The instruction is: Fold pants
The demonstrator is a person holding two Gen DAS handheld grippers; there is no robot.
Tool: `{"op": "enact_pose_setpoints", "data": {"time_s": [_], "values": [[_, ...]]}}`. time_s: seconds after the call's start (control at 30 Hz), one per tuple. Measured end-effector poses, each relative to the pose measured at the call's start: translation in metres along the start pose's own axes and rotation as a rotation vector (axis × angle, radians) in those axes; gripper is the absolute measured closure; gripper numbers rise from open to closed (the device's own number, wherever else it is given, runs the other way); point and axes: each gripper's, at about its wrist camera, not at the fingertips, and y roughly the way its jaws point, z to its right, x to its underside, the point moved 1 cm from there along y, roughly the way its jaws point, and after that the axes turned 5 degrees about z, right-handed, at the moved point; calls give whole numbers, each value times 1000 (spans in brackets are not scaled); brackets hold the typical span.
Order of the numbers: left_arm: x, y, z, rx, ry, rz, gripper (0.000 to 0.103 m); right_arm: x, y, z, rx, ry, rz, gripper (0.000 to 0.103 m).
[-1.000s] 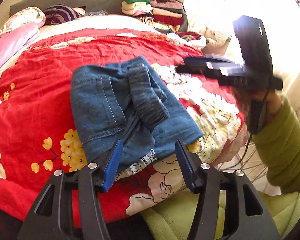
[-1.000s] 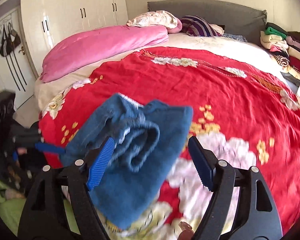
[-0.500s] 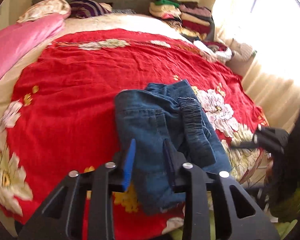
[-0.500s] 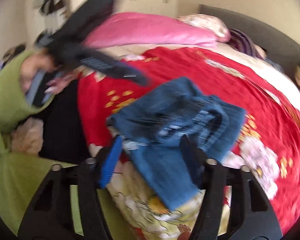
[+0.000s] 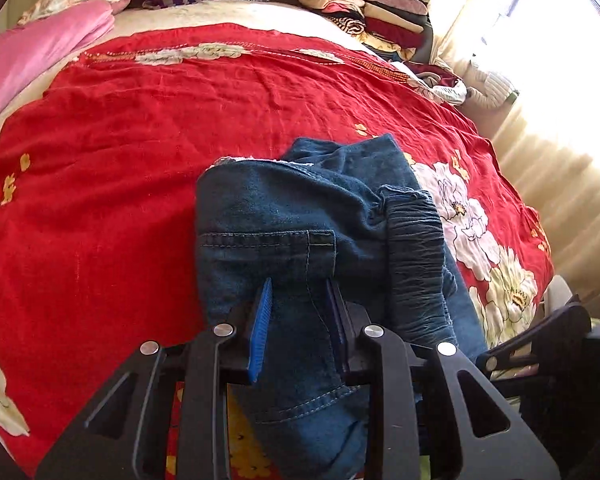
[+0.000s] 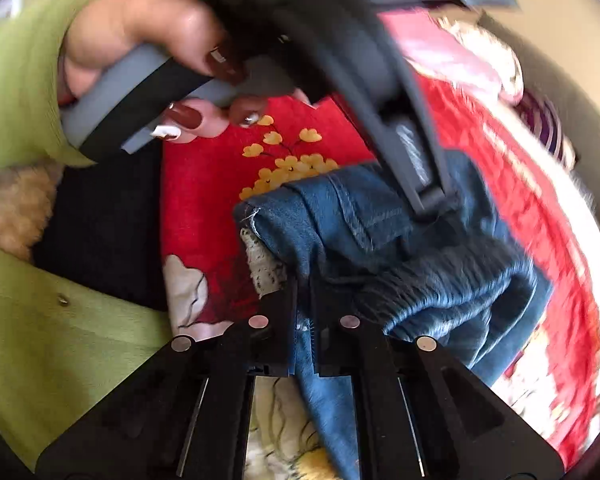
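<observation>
The blue denim pants (image 5: 300, 236) lie folded in a thick bundle on the red flowered bedspread (image 5: 140, 128), near the bed's front edge. My left gripper (image 5: 298, 300) is shut on the near edge of the pants, with denim between its fingers. My right gripper (image 6: 305, 304) is shut on another edge of the pants (image 6: 400, 260), close to their white lace trim. The left gripper's black body (image 6: 400, 120) crosses the top of the right wrist view and presses on the denim. The right gripper shows at the lower right of the left wrist view (image 5: 540, 348).
A pink duvet (image 5: 28, 52) and pillows lie at the head of the bed. A stack of folded clothes (image 5: 364, 4) stands at the far right by a bright window. The person's green sleeve (image 6: 16, 72) and body are at the bed's front edge.
Both grippers closed in on the pants and shut on their edges; a second ago both were open. The right gripper swung round to the bed's front side.
</observation>
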Motion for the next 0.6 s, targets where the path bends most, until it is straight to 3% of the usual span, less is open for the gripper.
{"op": "enact_pose_setpoints", "data": {"time_s": [0.17,0.4,0.5,0.6], "values": [[4,-1,-4,32,-27,26,77,10,8,1,-14,61,-3,99],[5,-17,0,27,-22,62,76,-1,-33,8,-45,136,57,91],[4,-27,1,31,-25,90,69,2,-59,8,-38,182,125,71],[3,-38,1,29,-31,121,65,4,-76,12,-5,214,170,64]]}}
